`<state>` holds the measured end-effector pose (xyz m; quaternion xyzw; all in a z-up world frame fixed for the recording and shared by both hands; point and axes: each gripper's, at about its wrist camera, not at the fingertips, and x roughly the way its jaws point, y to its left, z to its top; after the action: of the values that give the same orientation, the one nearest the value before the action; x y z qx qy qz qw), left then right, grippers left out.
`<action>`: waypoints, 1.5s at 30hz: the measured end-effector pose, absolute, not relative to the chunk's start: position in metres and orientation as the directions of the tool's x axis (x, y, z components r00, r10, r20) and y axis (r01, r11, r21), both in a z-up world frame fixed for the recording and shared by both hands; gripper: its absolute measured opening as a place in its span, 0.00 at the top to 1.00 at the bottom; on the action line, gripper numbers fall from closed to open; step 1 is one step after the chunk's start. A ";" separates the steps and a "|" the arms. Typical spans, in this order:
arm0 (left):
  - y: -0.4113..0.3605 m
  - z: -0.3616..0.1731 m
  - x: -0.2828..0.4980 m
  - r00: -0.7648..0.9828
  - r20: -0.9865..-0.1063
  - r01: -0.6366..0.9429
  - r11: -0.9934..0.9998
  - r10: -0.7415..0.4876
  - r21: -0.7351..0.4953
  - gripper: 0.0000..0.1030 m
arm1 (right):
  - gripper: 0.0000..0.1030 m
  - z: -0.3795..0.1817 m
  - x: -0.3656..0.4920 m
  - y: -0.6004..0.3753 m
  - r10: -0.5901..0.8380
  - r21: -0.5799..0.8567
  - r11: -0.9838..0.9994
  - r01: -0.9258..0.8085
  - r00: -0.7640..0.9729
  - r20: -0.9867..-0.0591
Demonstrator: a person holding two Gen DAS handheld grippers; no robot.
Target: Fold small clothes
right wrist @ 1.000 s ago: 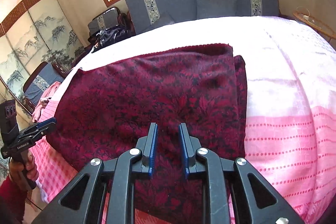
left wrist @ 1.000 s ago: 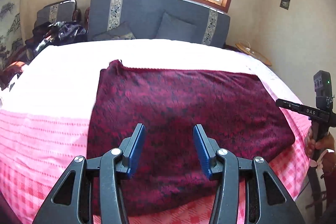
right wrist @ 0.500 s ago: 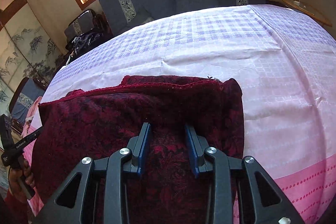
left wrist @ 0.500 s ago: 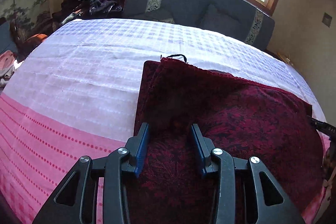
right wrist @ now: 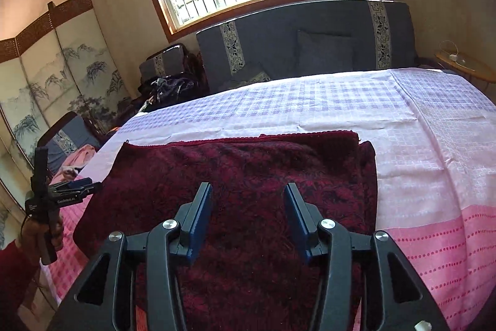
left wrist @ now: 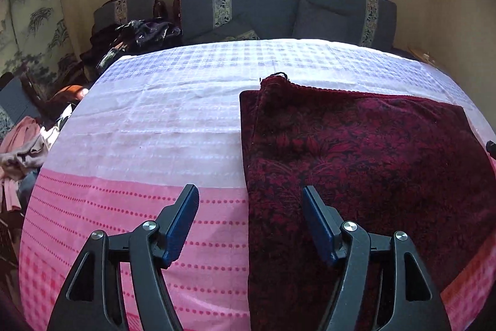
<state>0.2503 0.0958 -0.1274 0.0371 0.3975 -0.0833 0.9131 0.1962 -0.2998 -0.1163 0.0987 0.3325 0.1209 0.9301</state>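
Lying folded on the bed point(left wrist: 155, 126), the maroon cloth point(left wrist: 356, 163) rests flat, edges stacked along its far side. The left claw point(left wrist: 249, 222) straddles the cloth's left edge, jaws opening with nothing pinched; the right claw point(right wrist: 248, 214) hovers over its middle, jaws likewise opening and empty. Both appear to have let go so the fold can settle, probably before a further fold.
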 end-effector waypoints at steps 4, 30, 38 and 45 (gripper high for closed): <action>0.090 -0.128 0.243 0.697 -0.713 0.182 0.981 -0.079 0.070 0.30 | 0.56 -0.138 0.200 -0.276 0.270 0.218 0.962 -0.166 0.709 -0.652; 0.123 -0.159 0.283 0.502 -0.762 0.378 0.896 -0.409 -0.232 0.28 | 0.41 -0.158 0.203 -0.263 0.265 0.201 0.964 -0.174 0.690 -0.674; 0.131 -0.166 0.310 0.252 -0.685 0.493 0.700 -0.684 -0.518 0.34 | 0.40 -0.158 0.202 -0.267 0.282 0.227 0.959 -0.172 0.690 -0.667; 0.128 -0.168 0.318 0.219 -0.622 0.460 0.642 -0.752 -0.614 0.34 | 0.38 -0.158 0.202 -0.265 0.275 0.223 0.960 -0.167 0.689 -0.670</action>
<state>0.3181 0.1283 -0.1675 -0.1507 0.4841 -0.3954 0.7659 0.2020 -0.2648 -0.1585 0.0721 0.3752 0.1208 0.9162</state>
